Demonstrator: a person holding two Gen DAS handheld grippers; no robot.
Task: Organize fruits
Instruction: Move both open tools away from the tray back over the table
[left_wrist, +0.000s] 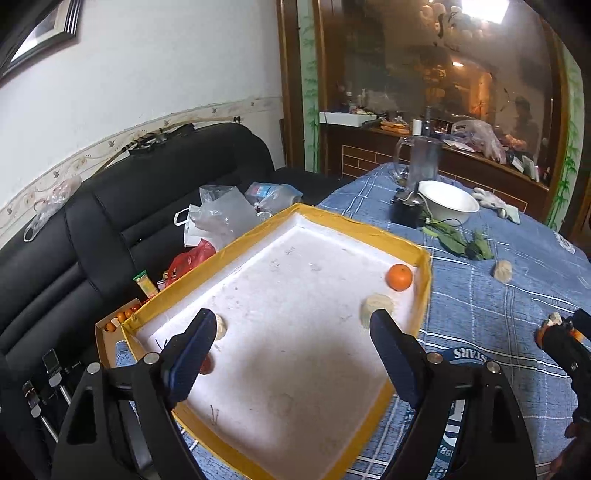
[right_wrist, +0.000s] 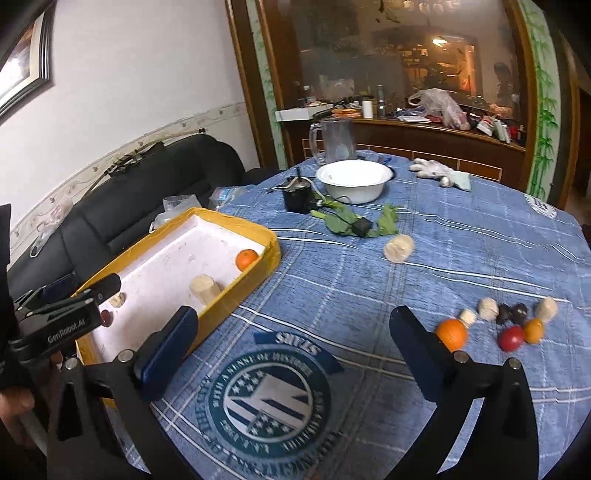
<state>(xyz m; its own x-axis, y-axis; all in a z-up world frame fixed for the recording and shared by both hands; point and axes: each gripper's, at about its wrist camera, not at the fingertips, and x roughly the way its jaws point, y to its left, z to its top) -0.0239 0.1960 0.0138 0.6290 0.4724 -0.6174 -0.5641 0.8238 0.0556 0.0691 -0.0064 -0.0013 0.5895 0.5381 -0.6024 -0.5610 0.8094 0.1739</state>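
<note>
A yellow-rimmed white tray (left_wrist: 424, 280) (right_wrist: 271, 254) sits at the table's left edge. It holds an orange (left_wrist: 399, 277) (right_wrist: 246, 259), a pale cut chunk (left_wrist: 376, 306) (right_wrist: 204, 290), a smaller pale piece (left_wrist: 220, 326) and a red fruit (left_wrist: 206, 363) half hidden by a finger. My left gripper (left_wrist: 293, 325) hovers open and empty over the tray. My right gripper (right_wrist: 293, 317) is open and empty above the tablecloth. To its right lie an orange (right_wrist: 451, 334), a red fruit (right_wrist: 511, 338), a small orange (right_wrist: 533, 330), pale chunks (right_wrist: 487, 308) and dark fruits (right_wrist: 511, 313). Another pale chunk (right_wrist: 398, 248) lies alone.
A white bowl (right_wrist: 354, 181), clear pitcher (right_wrist: 336, 142), black device (right_wrist: 297, 197), green leaves (right_wrist: 384, 221) and a glove (right_wrist: 439, 171) crowd the far side of the table. A black sofa (left_wrist: 110, 229) with plastic bags lies left of the tray.
</note>
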